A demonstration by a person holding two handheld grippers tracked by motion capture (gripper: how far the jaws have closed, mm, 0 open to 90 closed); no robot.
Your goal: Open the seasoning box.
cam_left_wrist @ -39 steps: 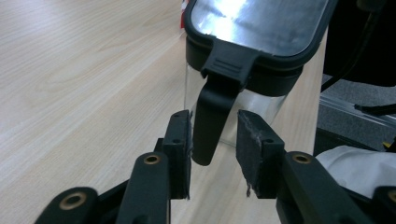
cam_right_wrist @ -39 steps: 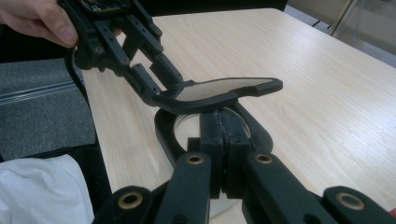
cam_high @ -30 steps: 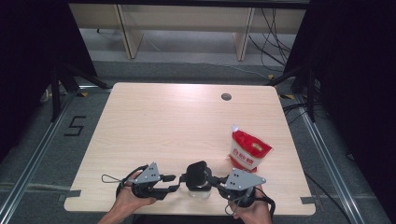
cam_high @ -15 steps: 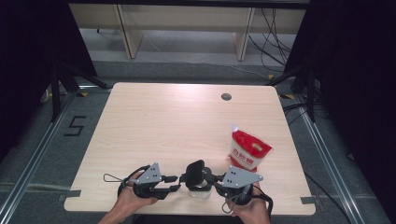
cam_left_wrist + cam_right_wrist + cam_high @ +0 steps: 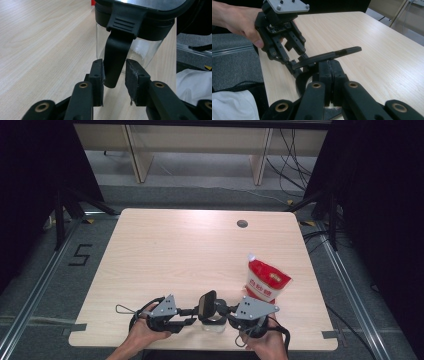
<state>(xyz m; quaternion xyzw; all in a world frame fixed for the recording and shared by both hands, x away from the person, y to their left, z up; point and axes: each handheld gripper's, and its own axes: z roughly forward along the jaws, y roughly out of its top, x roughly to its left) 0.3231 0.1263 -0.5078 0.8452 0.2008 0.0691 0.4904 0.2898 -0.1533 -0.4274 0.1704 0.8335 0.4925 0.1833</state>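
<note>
Left gripper sits at the table's near edge, jaws aimed right at the glass jar. In the left gripper view the jar's black latch tab hangs between the two pads; jaws have just been closing, one pad touching the tab, the other a gap away. Not gripping yet. To do this well: finish closing squarely on the tab's lower end, keep it centred so it does not slip out sideways, then pull steadily without dragging the jar.

The jar stands between both grippers, just inside the near edge, its hinged lid tipped up.

Right gripper has its jaws pressed together; in the right gripper view they meet at the jar's rim under the lid, seemingly pinching it, which should steady the jar.

Room: little margin toward the near edge, so any pull should go inward or upward. A red and white pouch stands well apart to the right; the far tabletop is open.
</note>
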